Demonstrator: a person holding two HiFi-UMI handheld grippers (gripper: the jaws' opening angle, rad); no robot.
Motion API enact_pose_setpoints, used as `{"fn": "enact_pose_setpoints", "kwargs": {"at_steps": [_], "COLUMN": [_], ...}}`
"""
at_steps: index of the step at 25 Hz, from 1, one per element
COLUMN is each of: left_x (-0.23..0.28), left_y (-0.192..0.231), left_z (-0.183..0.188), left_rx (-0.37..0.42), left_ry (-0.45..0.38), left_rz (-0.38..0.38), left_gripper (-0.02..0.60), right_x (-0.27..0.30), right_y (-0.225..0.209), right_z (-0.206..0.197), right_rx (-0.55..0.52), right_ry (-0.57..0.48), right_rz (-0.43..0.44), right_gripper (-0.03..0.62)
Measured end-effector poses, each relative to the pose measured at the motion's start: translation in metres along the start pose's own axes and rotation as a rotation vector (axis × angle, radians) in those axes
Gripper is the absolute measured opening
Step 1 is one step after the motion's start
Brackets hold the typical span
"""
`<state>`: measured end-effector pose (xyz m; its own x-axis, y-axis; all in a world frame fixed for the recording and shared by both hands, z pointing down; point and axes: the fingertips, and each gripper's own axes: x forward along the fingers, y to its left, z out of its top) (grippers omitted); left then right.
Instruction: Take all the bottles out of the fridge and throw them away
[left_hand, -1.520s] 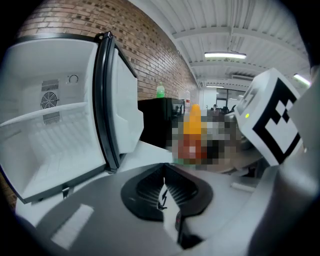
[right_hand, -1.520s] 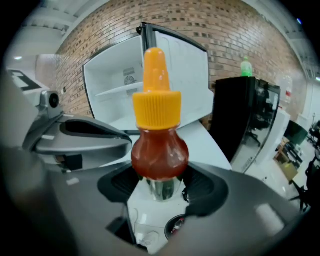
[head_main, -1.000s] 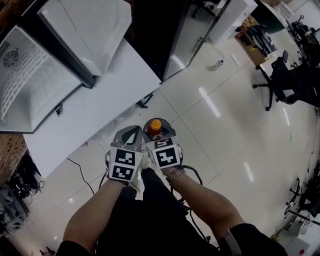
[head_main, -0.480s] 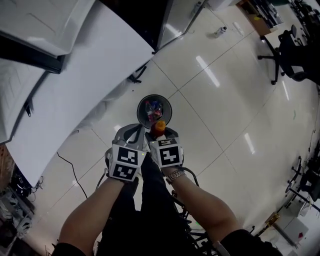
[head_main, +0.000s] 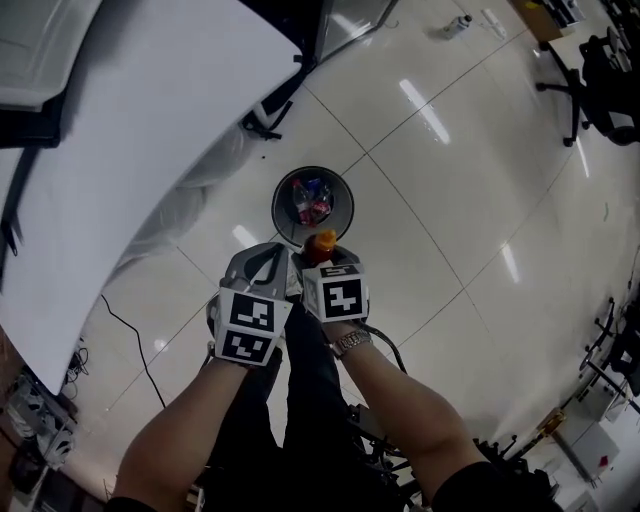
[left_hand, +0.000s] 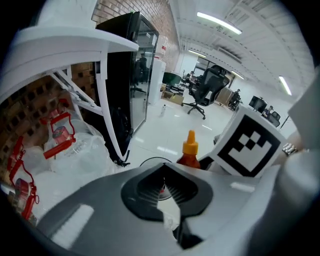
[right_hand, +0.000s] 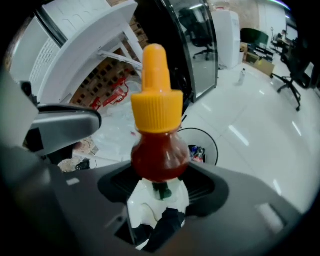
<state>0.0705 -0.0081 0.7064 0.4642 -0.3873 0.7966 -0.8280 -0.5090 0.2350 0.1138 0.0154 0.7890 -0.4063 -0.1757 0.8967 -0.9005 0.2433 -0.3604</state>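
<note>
Lowering toward bin (head_main: 277, 210) since 1 s ago; R gripper (head_main: 325, 258) clamps bottle (head_main: 322, 242), L gripper (head_main: 273, 252) closed, empty, so drop's next.

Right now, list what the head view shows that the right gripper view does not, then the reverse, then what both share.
Head view only: the person's forearms, a wristwatch, and the marker cubes on the grippers. Right gripper view only: the white label low between the jaws, and a brick wall in the background. Both: the orange-capped sauce bottle clamped in the right gripper, with the trash bin on the floor beyond it.
</note>
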Motion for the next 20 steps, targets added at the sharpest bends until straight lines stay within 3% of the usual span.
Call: {"fn": "enact_pose_setpoints", "kwargs": {"at_steps": [7,20], "left_x": [0.031,0.047], "left_y": [0.0,0.01], "left_z": [-0.029,-0.061], "left_rx": [-0.024,-0.072], "left_ry": [0.042,0.075], "left_rz": [-0.01,-0.003], "left_gripper": [0.003,0.003], "right_x": [0.047,0.09], "right_y": [-0.03,-0.049], "right_z": [-0.01,-0.011], "right_rx": [0.032,0.113], "right_ry": [0.028,0.032], "right_rz": [-0.01,-0.028], "right_gripper": [0.273,0.279]}}
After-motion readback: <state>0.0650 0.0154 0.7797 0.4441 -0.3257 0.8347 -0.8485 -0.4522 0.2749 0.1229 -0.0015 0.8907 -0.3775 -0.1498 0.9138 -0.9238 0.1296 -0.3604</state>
